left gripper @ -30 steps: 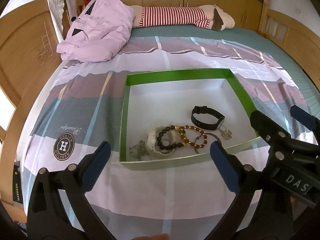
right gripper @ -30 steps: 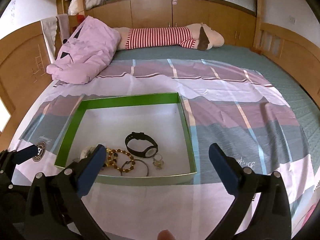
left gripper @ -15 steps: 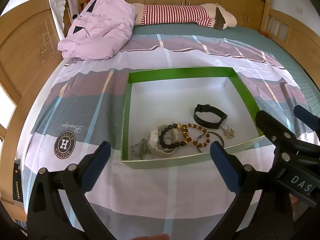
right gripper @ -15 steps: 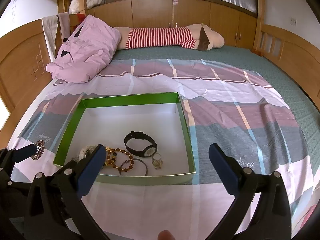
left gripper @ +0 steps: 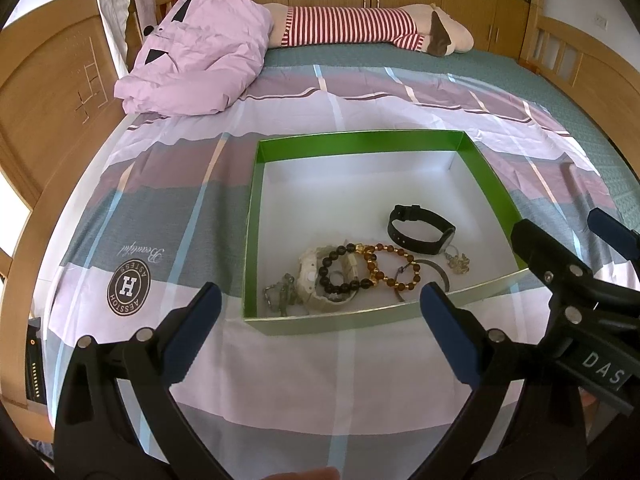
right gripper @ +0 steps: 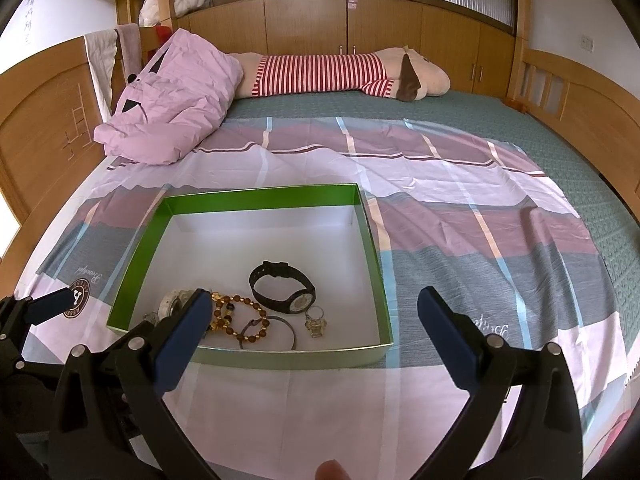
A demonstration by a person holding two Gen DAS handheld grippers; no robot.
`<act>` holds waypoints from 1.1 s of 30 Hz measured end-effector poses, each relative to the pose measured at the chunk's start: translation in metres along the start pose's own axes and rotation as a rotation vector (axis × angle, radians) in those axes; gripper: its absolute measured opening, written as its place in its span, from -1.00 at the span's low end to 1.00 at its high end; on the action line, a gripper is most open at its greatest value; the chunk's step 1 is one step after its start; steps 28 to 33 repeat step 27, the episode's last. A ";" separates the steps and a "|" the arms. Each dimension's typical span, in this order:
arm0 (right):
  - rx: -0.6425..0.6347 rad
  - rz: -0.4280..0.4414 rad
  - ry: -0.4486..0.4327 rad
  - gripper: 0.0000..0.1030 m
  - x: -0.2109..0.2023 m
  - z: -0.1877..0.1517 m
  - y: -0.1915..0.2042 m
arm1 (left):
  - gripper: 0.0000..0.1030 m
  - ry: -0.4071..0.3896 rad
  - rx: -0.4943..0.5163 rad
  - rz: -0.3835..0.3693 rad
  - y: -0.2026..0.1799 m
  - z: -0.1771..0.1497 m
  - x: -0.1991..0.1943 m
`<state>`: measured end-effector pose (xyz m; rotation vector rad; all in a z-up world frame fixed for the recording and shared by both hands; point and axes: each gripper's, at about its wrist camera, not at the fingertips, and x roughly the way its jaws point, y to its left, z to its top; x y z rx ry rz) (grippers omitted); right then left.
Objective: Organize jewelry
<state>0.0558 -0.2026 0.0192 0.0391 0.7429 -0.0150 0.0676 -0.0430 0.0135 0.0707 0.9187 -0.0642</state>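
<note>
A shallow green box [left gripper: 360, 142] [right gripper: 260, 196] with a white floor lies on the bed. Inside, near its front wall, are a black watch [left gripper: 420, 228] [right gripper: 282, 286], an amber bead bracelet [left gripper: 394, 268] [right gripper: 240, 316], a black bead bracelet [left gripper: 340, 270], a white watch [left gripper: 310, 276], a thin bangle [right gripper: 286, 326], a ring charm [left gripper: 458, 262] [right gripper: 316, 322] and a silver chain [left gripper: 280, 298]. My left gripper [left gripper: 318, 332] is open and empty, just before the box's front wall. My right gripper [right gripper: 312, 332] is open and empty, also short of the front wall; it shows at the right of the left wrist view [left gripper: 568, 264].
The box rests on a pink, grey and white sheet [left gripper: 160, 220]. A rumpled pink duvet [left gripper: 200, 56] and a striped plush toy [left gripper: 360, 26] lie at the far end. Wooden bed boards [left gripper: 48, 92] [right gripper: 580, 104] rise at left and right.
Both grippers have drifted slightly, so the box sits a little further right in the left wrist view. Both stay open and empty; the jewelry has not moved.
</note>
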 end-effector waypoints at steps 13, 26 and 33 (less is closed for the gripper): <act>-0.007 -0.001 -0.003 0.97 0.001 -0.001 0.000 | 0.96 0.008 0.000 -0.005 0.001 -0.003 0.002; -0.020 0.007 0.000 0.97 0.003 -0.003 0.001 | 0.96 0.014 -0.006 -0.004 0.002 -0.002 0.002; -0.020 0.006 -0.001 0.97 0.002 -0.003 0.001 | 0.96 0.013 -0.022 -0.020 0.005 -0.002 0.001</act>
